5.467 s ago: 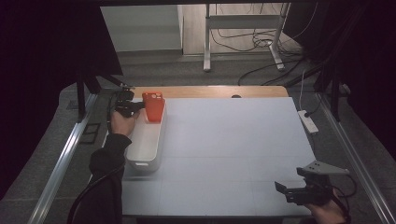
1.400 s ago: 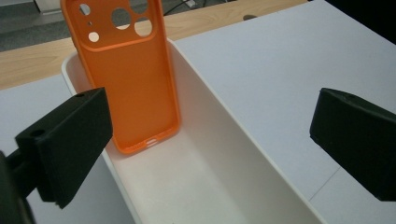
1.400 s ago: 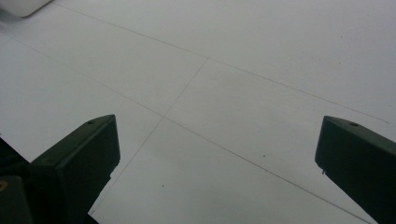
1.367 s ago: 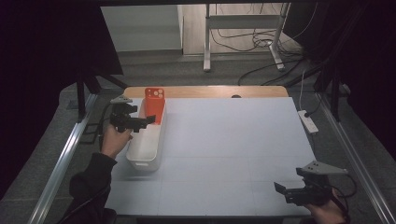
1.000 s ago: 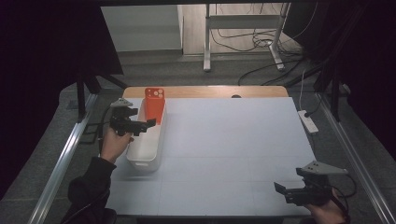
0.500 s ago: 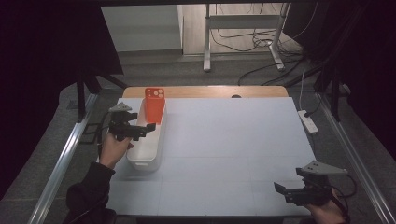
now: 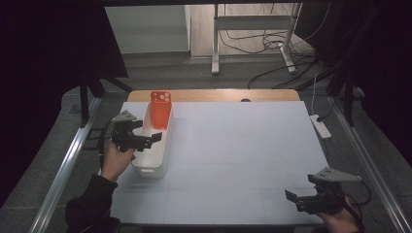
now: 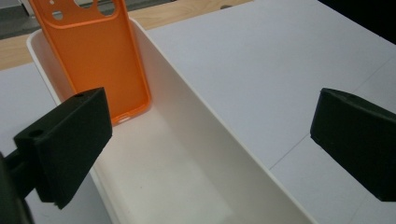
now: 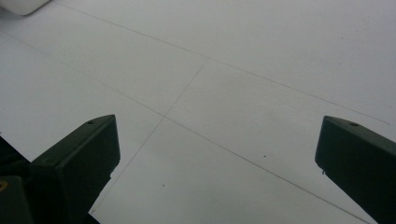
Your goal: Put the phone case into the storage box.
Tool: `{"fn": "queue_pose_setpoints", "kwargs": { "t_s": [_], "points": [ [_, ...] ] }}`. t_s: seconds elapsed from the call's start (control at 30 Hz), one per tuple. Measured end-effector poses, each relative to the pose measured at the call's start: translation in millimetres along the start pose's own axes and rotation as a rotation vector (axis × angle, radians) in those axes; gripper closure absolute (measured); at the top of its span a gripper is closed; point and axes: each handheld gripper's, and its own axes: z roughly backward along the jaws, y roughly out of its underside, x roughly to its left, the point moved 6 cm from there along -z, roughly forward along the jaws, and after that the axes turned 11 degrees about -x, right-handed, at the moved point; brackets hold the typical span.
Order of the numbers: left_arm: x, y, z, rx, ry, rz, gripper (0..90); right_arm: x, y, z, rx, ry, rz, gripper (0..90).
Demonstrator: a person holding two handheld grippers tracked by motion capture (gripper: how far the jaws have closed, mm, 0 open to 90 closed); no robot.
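An orange phone case (image 7: 160, 109) (image 8: 93, 56) stands upright, leaning on the far end wall of a long white bin (image 7: 151, 160) (image 8: 205, 135) at the left of the white table. My left gripper (image 7: 148, 140) (image 8: 212, 126) hovers over the bin's middle, well back from the case. It is open and holds nothing, with one jaw over the bin's left rim and the other beyond its right wall. At the near right corner my right gripper (image 7: 294, 198) (image 9: 217, 149) is low over the bare table top, open and holding nothing.
A white power strip (image 7: 319, 126) lies off the table's right edge. A wooden strip (image 7: 228, 95) runs along the far edge. Metal rails (image 7: 63, 174) flank both sides. A corner of the bin (image 9: 18, 4) shows in the right gripper view.
My left gripper, earlier up against the orange case at the bin's far end, has drawn back toward the person along the bin, leaving the case standing there. The right gripper has not moved.
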Motion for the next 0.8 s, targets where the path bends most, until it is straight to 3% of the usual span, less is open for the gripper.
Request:
{"fn": "queue_pose_setpoints", "kwargs": {
  "t_s": [0.27, 0.8],
  "points": [
    [-8.7, 3.2, 5.3, -0.001, 0.0, -0.019, 0.0, 0.0, 0.0, 0.1, -0.001, -0.001, 0.001, 0.4],
    [-25.1, 14.3, 18.9, -0.002, 0.01, -0.01, 0.0, 0.1, -0.1, 0.5, -0.003, -0.001, 0.002, 0.4]
  ]
}}
